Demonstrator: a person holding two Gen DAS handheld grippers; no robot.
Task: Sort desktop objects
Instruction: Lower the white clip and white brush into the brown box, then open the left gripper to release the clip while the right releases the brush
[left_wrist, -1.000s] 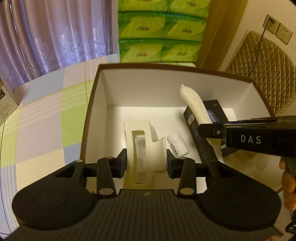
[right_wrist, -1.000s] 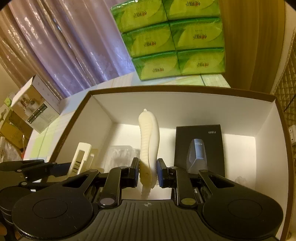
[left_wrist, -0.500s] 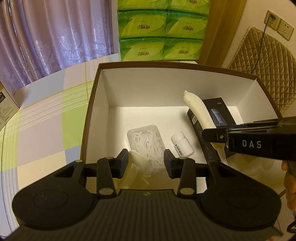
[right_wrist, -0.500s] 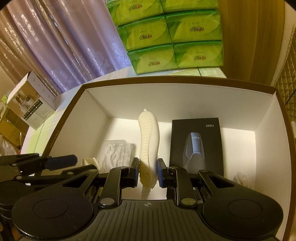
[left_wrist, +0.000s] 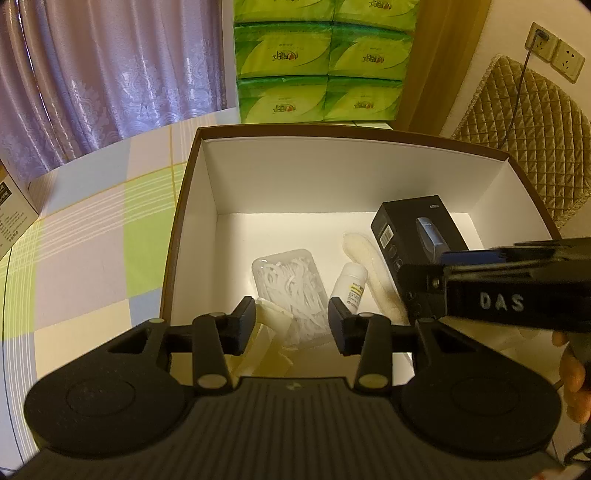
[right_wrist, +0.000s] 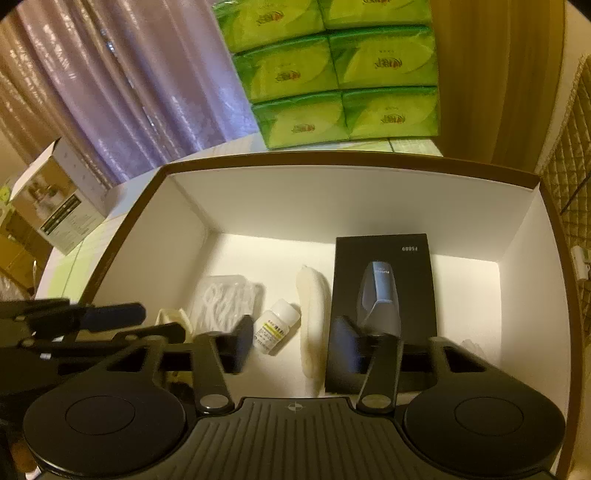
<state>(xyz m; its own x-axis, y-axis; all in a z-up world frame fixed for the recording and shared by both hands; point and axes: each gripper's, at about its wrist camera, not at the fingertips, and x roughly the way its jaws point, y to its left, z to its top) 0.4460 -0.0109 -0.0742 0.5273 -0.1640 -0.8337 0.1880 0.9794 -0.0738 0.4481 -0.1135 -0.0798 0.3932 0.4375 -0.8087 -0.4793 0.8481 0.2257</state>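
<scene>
The cream ribbed sleeve (right_wrist: 314, 317) now lies flat on the floor of the brown-rimmed white box (right_wrist: 369, 199), between the small white bottle (right_wrist: 277, 326) and the black carton (right_wrist: 384, 291); half a second ago it stood upright, pinched in the right hand-held gripper (right_wrist: 286, 341). That gripper now has its jaws spread wide with nothing between them, poised above the sleeve and bottle. The bottle lies on its side beside the clear case of white floss picks (right_wrist: 225, 299); its label carries a yellow band, the print too small to read. The carton shows a grey device and the code "FS889", seen upside down.

In the left view, the left hand-held gripper (left_wrist: 291, 319) is likewise spread wide and holds nothing, as half a second ago; one second ago it clasped the cream plastic holder (left_wrist: 269, 325), which now lies on the box floor near the front wall, below the left finger, touching the floss case (left_wrist: 291, 280). The right gripper's body crosses this view at the right, lettered "DAS", with fingers of a person's hand (left_wrist: 572, 376) beneath it.

The box stands on a worktop (left_wrist: 85, 236) with a pastel checked cloth. Behind it are stacked green tissue packs (right_wrist: 343, 74), a lilac curtain (left_wrist: 110, 74), and to the left a printed cardboard box (right_wrist: 59, 203).
</scene>
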